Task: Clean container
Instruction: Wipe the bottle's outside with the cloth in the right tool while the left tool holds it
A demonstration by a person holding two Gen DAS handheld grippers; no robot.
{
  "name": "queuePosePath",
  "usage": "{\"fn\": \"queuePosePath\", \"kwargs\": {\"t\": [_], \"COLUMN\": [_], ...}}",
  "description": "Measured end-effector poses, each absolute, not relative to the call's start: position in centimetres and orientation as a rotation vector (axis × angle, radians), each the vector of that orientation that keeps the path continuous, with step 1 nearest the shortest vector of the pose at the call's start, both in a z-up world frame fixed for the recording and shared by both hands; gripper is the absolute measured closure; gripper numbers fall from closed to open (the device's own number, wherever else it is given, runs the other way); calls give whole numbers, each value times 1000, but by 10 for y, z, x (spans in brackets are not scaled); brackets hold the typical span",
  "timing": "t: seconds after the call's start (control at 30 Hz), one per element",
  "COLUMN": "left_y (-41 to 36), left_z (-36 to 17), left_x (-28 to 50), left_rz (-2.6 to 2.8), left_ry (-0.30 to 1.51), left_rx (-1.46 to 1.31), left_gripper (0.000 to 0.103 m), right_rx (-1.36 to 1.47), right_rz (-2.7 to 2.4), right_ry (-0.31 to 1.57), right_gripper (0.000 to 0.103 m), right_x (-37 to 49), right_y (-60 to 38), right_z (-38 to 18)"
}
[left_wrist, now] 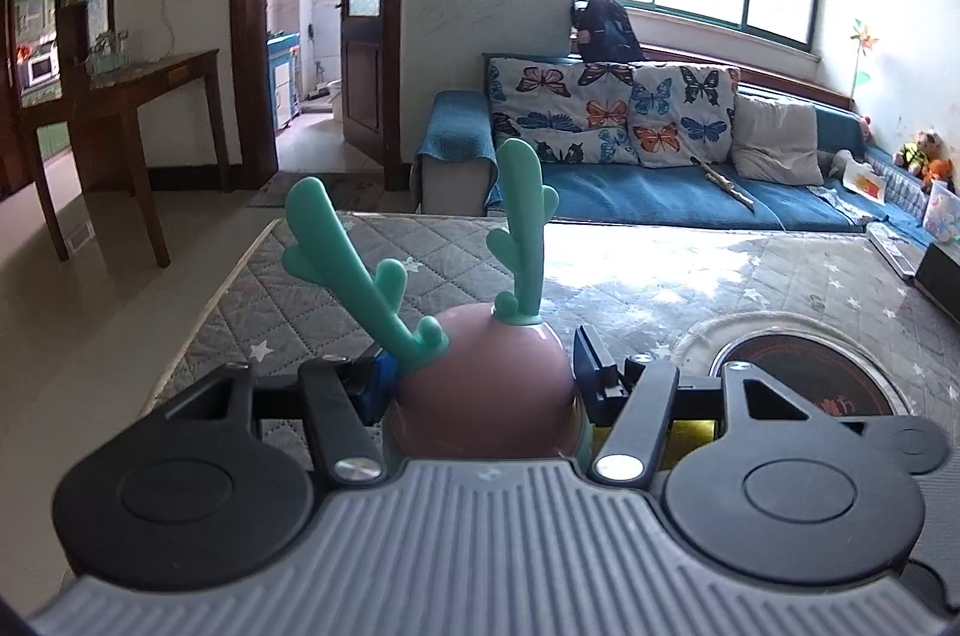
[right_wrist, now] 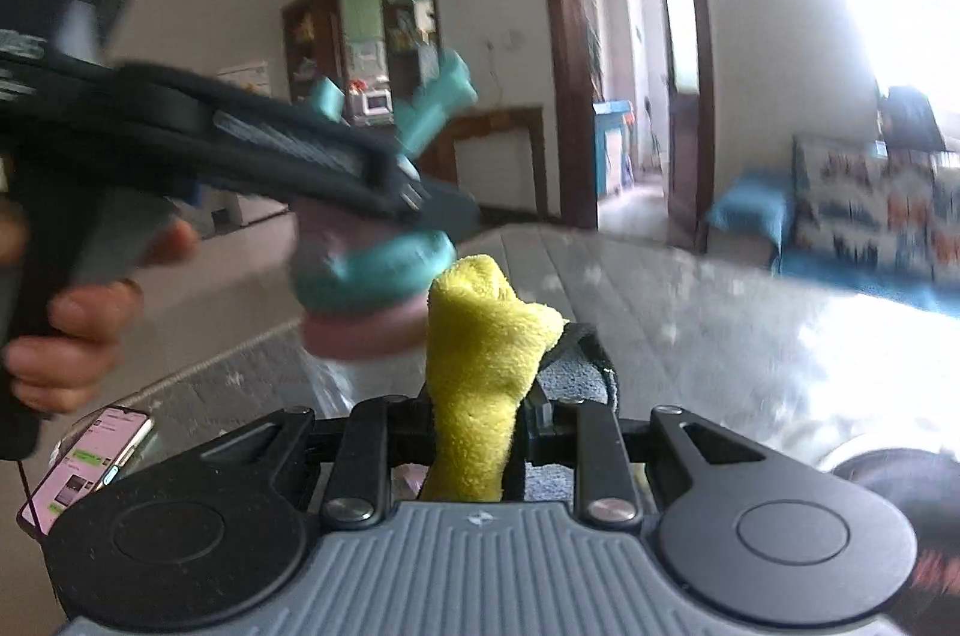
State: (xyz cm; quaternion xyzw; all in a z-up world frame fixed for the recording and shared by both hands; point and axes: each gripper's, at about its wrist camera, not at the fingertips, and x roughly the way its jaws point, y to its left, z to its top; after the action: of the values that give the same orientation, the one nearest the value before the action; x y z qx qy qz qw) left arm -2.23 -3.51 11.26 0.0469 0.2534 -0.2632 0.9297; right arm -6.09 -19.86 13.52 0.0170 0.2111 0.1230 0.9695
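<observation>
Container (left_wrist: 486, 390), a pink domed piece with two teal antlers on top, sits clamped between the fingers of the left gripper (left_wrist: 480, 384), held up off the quilted mat (left_wrist: 690, 276) that covers the desk. From the left wrist view the dome fills the gap between the pads, which press on both its flanks. A round black hob (left_wrist: 804, 378) is set into the desk toward its right side, and a blue sofa (left_wrist: 660, 192) stands beyond the far edge.

From the right wrist view, blurred by motion, the container (right_wrist: 372, 270) appears tilted at upper left, its teal band and pink base turned toward the camera, with a hand (right_wrist: 66, 336) wrapped round the left gripper's handle. The right gripper (right_wrist: 480, 414) has its fingers closed on a yellow cloth (right_wrist: 480, 336), whose bunched tip stands just beside the pink base; contact cannot be told through the blur. A phone (right_wrist: 84, 468) lies lit near the desk's left edge.

Risk from here, as a judgement: the smooth, rounded dome offers the pads little purchase, so a firm push from the cloth could twist or pop the container loose and drop it onto the desk. The cloth, pinched low with a long free end, may also fold over instead of wiping.
</observation>
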Motion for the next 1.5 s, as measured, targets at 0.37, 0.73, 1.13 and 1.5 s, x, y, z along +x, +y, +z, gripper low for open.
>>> {"fn": "queuePosePath", "kwargs": {"t": [0.37,0.73,1.13,1.5], "left_y": [-30,-32,-31,-36], "left_z": [116,117,117,121], "left_x": [-11,-9,-5,0], "left_rz": [-505,-495,-473,-446], "left_ry": [548,552,566,583], "left_rx": [62,55,41,44], "left_gripper": [43,42,42,41], "right_rx": [-268,-362,-457,-452], "right_rz": [266,304,336,341], "right_ry": [351,391,454,462], "right_gripper": [80,80,80,79], "right_x": [-82,-84,-77,-86], "right_y": [-137,-111,-106,-105], "right_z": [134,111,80,77]}}
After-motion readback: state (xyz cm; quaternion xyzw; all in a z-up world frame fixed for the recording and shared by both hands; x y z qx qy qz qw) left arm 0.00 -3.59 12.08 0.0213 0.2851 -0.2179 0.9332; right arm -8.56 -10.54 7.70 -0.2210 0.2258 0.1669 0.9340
